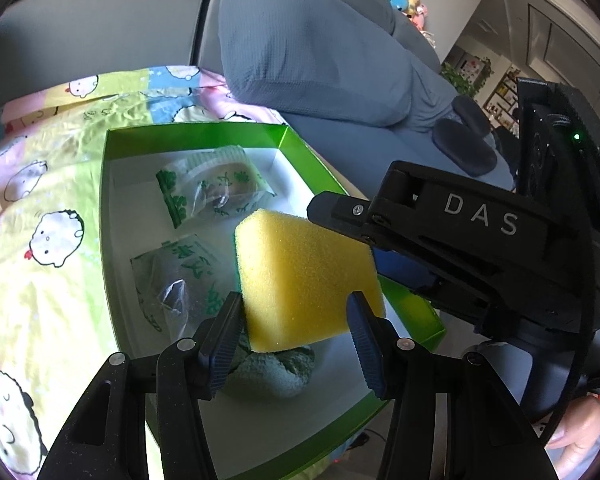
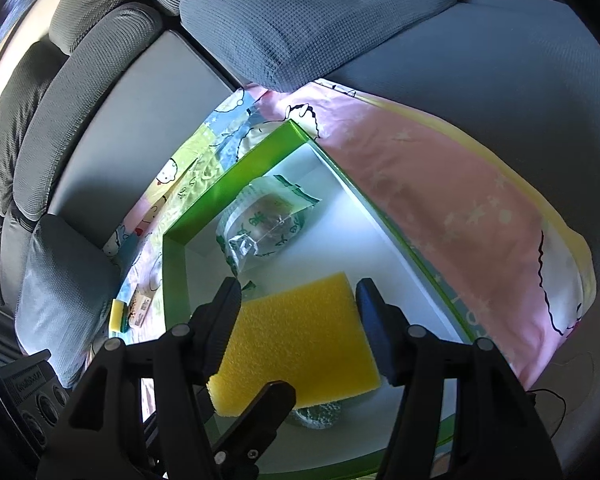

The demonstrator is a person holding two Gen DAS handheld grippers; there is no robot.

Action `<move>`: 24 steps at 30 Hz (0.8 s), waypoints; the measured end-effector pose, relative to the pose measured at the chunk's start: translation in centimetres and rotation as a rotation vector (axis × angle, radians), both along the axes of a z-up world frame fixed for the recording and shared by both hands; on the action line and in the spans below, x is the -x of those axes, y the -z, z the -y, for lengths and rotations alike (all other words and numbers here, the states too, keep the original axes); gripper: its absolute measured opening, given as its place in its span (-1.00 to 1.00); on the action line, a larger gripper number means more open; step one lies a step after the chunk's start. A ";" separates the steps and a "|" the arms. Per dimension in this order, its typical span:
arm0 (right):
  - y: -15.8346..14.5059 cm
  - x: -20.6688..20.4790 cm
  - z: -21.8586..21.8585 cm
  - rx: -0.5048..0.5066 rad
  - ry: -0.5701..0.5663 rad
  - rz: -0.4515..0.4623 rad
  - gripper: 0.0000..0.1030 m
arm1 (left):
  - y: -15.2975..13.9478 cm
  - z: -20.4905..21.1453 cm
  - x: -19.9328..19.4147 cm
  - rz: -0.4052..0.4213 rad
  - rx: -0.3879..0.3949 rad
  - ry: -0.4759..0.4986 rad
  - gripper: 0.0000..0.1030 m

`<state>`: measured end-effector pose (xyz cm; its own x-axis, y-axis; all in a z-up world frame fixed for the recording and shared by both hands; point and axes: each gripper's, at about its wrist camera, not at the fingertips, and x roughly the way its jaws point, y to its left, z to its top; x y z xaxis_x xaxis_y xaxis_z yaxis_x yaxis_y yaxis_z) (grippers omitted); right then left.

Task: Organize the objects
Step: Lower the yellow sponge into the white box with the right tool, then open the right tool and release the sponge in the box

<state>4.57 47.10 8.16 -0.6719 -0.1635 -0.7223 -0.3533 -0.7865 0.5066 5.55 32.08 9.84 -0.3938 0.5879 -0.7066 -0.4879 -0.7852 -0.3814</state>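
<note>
A yellow sponge [image 1: 304, 276] hangs tilted over the open green box [image 1: 196, 136]. In the right wrist view the yellow sponge [image 2: 300, 344] spans pad to pad in my right gripper [image 2: 298, 324], which is shut on it. My right gripper [image 1: 340, 216] reaches in from the right, one finger lying along the sponge's upper edge. My left gripper [image 1: 294, 344] sits just below, its pads flanking the sponge's lower end with a sliver of gap on the left. One left finger [image 2: 268, 404] overlaps the sponge's near edge. Two wrapped pastries [image 1: 216, 188] [image 1: 180, 280] lie in the box.
A grey-green lumpy item [image 1: 276, 376] rests on the box floor under the sponge. The box [image 2: 236, 176] sits on a cartoon-print cloth [image 1: 40, 200] on a grey sofa [image 1: 320, 48]. Another yellow-green sponge [image 2: 118, 314] and a small packet [image 2: 140, 308] lie on the cloth left of the box.
</note>
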 end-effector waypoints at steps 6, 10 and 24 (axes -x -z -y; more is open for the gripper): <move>0.2 0.1 0.0 -0.016 0.009 0.009 0.18 | 0.4 0.0 0.1 0.016 -0.009 0.006 0.03; 0.3 0.1 -0.1 -0.049 0.026 0.024 0.21 | 0.5 -0.1 0.1 0.019 -0.001 0.002 0.03; -1.3 -0.6 0.3 -0.093 0.087 -0.024 0.43 | -1.1 1.3 -0.6 -0.060 0.045 -0.020 0.03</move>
<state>5.15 46.76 9.47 -0.6981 -0.0368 -0.7151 -0.4106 -0.7976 0.4419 6.18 30.75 10.98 -0.4478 0.5477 -0.7067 -0.4924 -0.8108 -0.3164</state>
